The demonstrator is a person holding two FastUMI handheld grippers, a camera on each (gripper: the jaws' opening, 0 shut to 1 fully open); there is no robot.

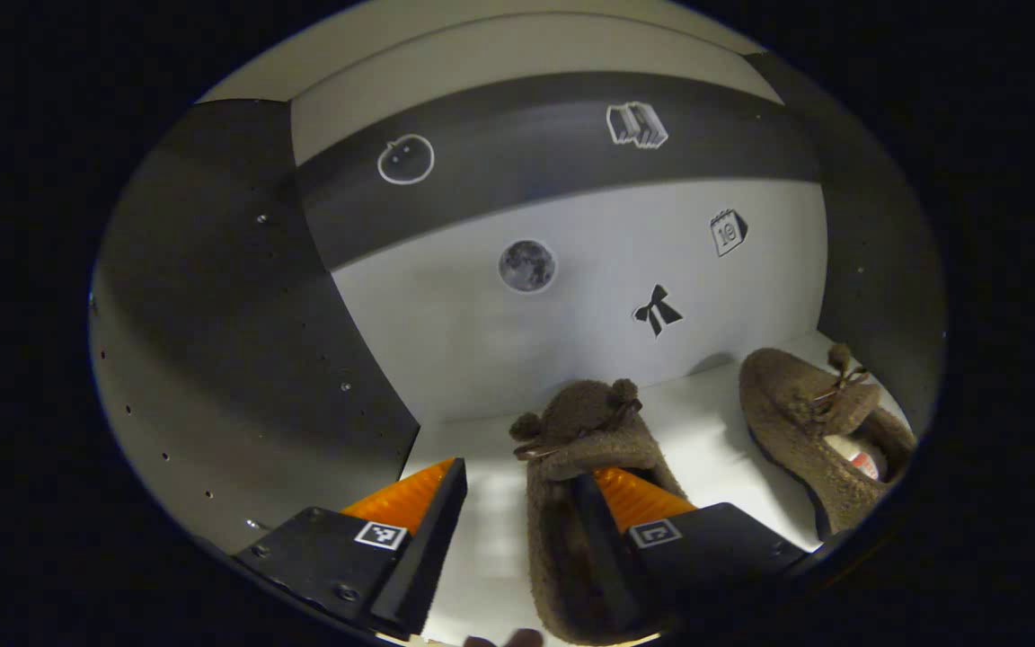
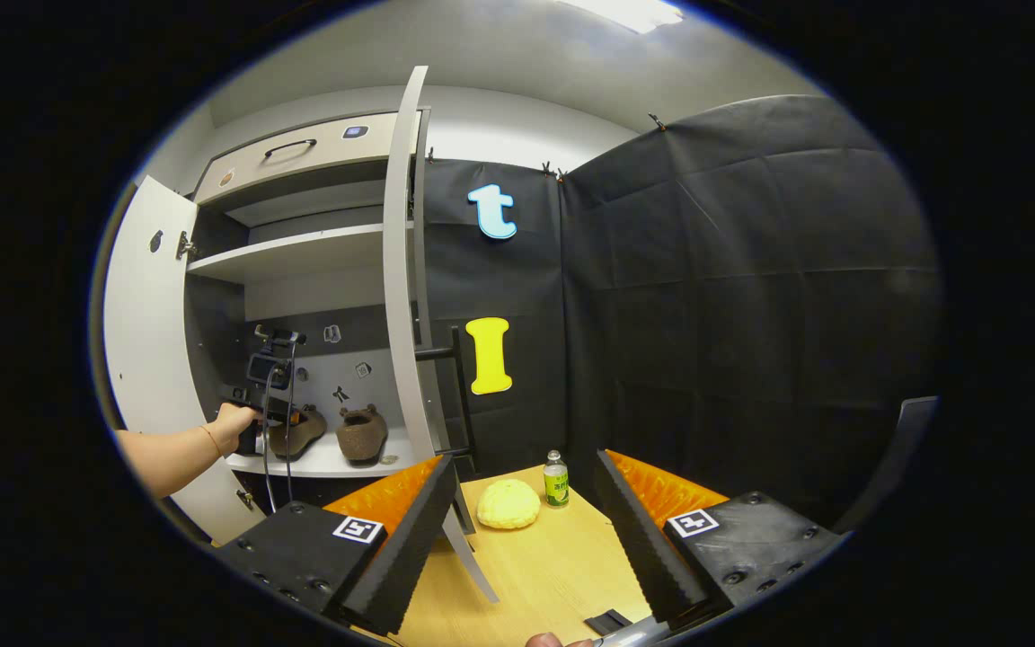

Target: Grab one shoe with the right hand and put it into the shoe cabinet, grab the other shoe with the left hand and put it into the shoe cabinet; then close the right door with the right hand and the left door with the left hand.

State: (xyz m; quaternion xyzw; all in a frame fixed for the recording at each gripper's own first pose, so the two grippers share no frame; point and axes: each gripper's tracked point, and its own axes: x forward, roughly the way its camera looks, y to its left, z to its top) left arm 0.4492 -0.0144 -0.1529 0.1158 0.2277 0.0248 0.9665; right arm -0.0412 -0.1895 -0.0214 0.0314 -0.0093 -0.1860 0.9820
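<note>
In the left gripper view: inside the shoe cabinet [image 1: 212, 341], with the left gripper [image 1: 517, 503] low over the white shelf [image 1: 482, 449], jaws spread wide. Near shoe [image 1: 585, 449] lying on the shelf toe-in toward the back panel [image 1: 571, 296], one finger resting in or on its opening, the other standing off over bare shelf; not pinching, by the look of it. Second shoe [image 1: 805, 413] farther along the same shelf, apart from the first, close to the cabinet's far side wall. In the right gripper view: well back from the cabinet, right gripper [image 2: 522, 512] open and empty over a wooden table [image 2: 535, 566] carrying a yellow round thing [image 2: 508, 503] and a small green bottle [image 2: 556, 479]. Both shoes side by side on the lower shelf between the two open doors, left door [image 2: 145, 359] swung wide, right door [image 2: 401, 270] edge-on. A hand [image 2: 234, 427] holding the left gripper at the shoes. Judged: both shoes lodged, second one just being let go. Next called for: drawing the left gripper straight back clear of the shoe without dragging it off the shelf, then bringing the right gripper round to the outer face of the right door and pushing it to, left door after.
</note>
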